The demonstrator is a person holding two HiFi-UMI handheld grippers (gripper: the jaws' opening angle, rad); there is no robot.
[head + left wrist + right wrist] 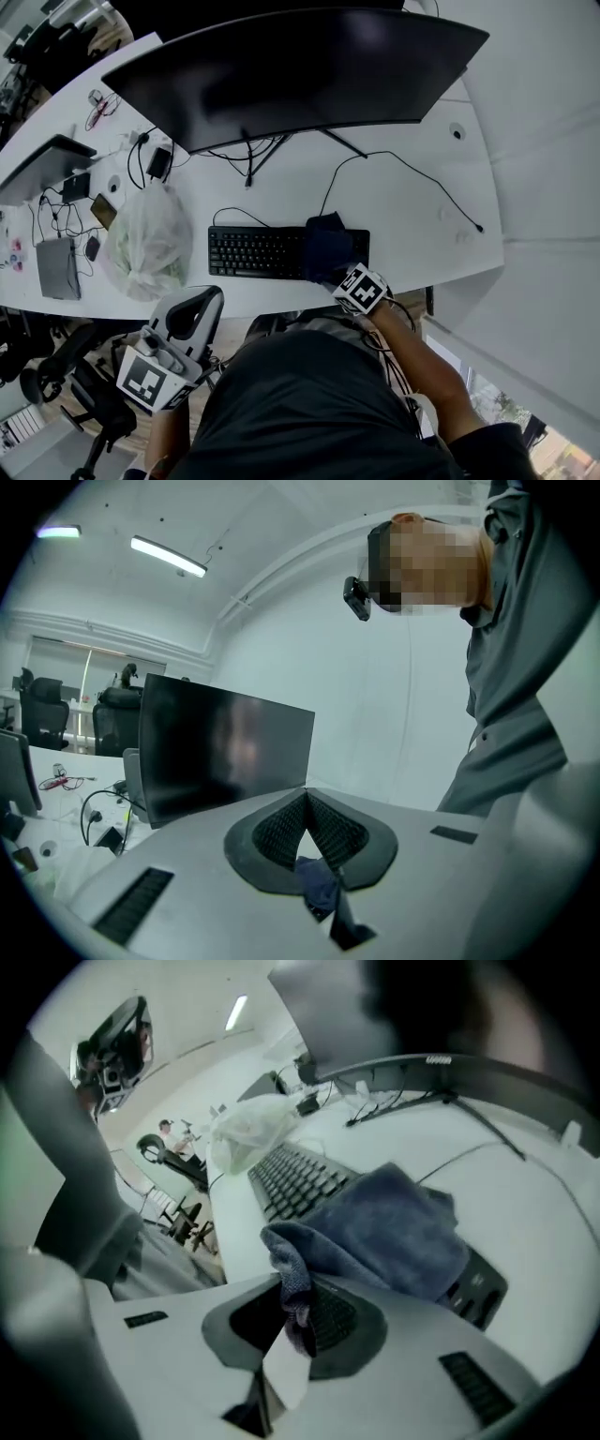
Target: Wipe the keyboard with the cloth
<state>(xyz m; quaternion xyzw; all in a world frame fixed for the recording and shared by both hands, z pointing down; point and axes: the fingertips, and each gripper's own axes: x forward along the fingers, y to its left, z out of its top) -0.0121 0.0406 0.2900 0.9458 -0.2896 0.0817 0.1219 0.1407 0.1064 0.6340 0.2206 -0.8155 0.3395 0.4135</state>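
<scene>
We are listing one white desk [412, 234], bearing these items:
- A wide dark monitor [291, 70] is standing at the far middle, its screen blank.
- A thin black cable [412, 173] is trailing from under it toward the right.
- A bunched translucent plastic bag [148, 246] is sitting at the near left.
- A closed grey laptop [58, 267] is lying left of the bag.
- A black power adapter [159, 161] is lying beyond the bag among tangled leads.
- Black office chairs [56, 375] are standing off the near left edge.
</scene>
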